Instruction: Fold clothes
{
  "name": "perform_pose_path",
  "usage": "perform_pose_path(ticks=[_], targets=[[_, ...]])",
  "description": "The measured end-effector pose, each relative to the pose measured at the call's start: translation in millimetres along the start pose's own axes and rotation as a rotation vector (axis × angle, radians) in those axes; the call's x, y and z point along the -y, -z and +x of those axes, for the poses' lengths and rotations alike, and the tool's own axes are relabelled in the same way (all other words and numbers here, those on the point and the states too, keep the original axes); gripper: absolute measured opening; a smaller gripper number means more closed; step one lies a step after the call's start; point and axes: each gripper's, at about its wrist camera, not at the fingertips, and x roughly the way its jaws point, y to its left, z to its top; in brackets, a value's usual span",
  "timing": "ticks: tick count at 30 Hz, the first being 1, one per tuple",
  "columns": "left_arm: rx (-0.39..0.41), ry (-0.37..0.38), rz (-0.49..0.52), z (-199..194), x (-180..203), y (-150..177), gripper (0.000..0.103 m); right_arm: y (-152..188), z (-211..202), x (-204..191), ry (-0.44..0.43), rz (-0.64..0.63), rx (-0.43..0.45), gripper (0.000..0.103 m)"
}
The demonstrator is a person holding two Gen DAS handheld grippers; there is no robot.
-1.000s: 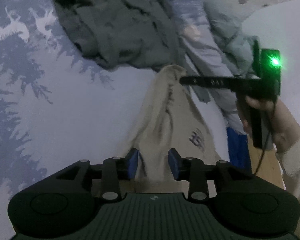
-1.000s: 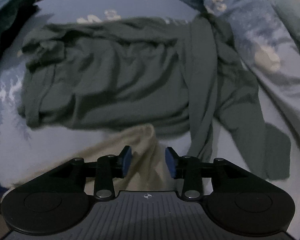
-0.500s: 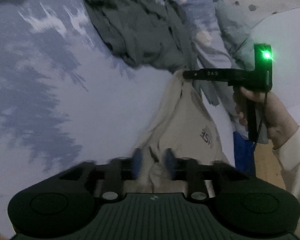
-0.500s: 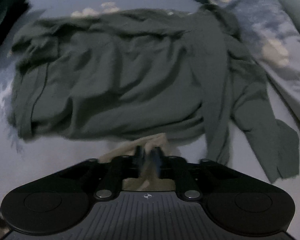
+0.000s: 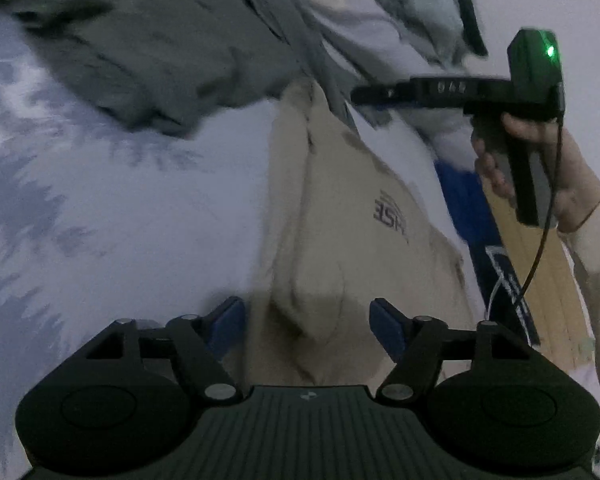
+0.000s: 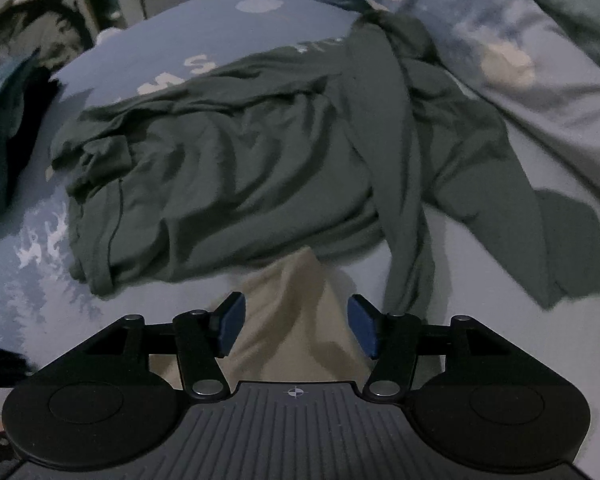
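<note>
Nearest the left wrist camera, the left gripper point(image 5: 307, 322) stands with its blue pads spread wide, one on each side of a raised fold at the near end of the beige garment point(image 5: 340, 216); neither pad presses the cloth. The garment lies lengthwise on the patterned bedsheet point(image 5: 120, 208), narrowing to a bunched tip at its far end, dark lettering facing up.

At that far end, the right gripper point(image 6: 293, 326) also has its pads apart, straddling the beige tip without nipping it. In the left view its body point(image 5: 452, 90) appears side-on, held by a hand point(image 5: 540, 168); the fingertips there are blurred, so contact with the cloth cannot be settled from that side.

Beyond the tip, just touching or slightly overlapping it, lies the dark green long-sleeved top point(image 6: 228, 168), crumpled, one sleeve trailing to the right.

A judgement: the beige piece is stretched between both tools but rumpled. To handle it well, each gripper should take a single clean edge rather than a bunch, and the far end should stay clear of the green sleeve.
</note>
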Motion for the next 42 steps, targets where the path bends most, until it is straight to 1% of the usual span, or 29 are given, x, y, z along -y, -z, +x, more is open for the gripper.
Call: perform_pose_path(ticks=[1, 2, 3, 4, 7, 9, 13, 17, 21, 22, 23, 24, 25, 26, 30, 32, 35, 38, 42], targets=[[-0.021, -0.013, 0.014, 5, 3, -2, 0.032, 1, 1, 4, -0.005, 0.029, -0.001, 0.063], [-0.042, -0.029, 0.029, 9, 6, -3, 0.018, 1, 3, 8, -0.01, 0.06, -0.004, 0.064], [-0.055, -0.045, 0.045, 14, 9, -2, 0.011, 0, 6, 11, -0.016, 0.093, -0.009, 0.064], [-0.057, -0.046, 0.066, 16, 12, -1, 0.01, 0, 12, 12, -0.021, 0.125, -0.017, 0.065], [-0.037, -0.06, 0.069, 14, 16, 4, 0.01, -3, 30, 4, -0.019, 0.2, -0.03, 0.065], [-0.014, -0.06, 0.072, 10, 20, 7, 0.009, -7, 42, -6, 0.011, 0.233, -0.037, 0.066], [0.029, -0.041, 0.102, 6, 39, 15, 0.009, -12, 58, -24, 0.068, 0.271, -0.055, 0.067], [0.04, -0.011, 0.137, 11, 60, 20, 0.009, -17, 63, -35, 0.116, 0.269, -0.077, 0.072], [0.052, -0.006, 0.13, 17, 67, 23, 0.009, -18, 85, -46, 0.23, 0.21, -0.143, 0.072], [0.057, -0.009, 0.12, 18, 66, 24, 0.009, -17, 90, -48, 0.251, 0.196, -0.154, 0.07], [0.061, -0.012, 0.11, 18, 66, 25, 0.009, -16, 92, -49, 0.252, 0.192, -0.15, 0.065], [0.065, -0.018, 0.104, 18, 67, 26, 0.009, -15, 89, -48, 0.249, 0.189, -0.141, 0.054], [0.069, -0.022, 0.097, 17, 67, 27, 0.009, -12, 79, -44, 0.237, 0.188, -0.121, 0.024], [0.075, -0.02, 0.091, 16, 69, 28, 0.009, -10, 68, -40, 0.226, 0.186, -0.101, 0.01], [0.095, 0.004, 0.085, 9, 86, 28, 0.009, -1, 26, -23, 0.181, 0.181, -0.021, 0.007], [0.098, 0.023, 0.091, 8, 101, 27, 0.009, 4, 5, -14, 0.158, 0.178, 0.019, 0.006], [0.089, 0.047, 0.12, 18, 138, 29, 0.009, 11, -27, -1, 0.125, 0.174, 0.077, 0.006], [0.078, 0.07, 0.148, 28, 177, 36, 0.009, 32, -75, 22, 0.113, 0.18, 0.13, 0.006], [0.055, 0.096, 0.176, 49, 226, 53, 0.009, 73, -135, 65, 0.092, 0.232, 0.198, 0.006]])
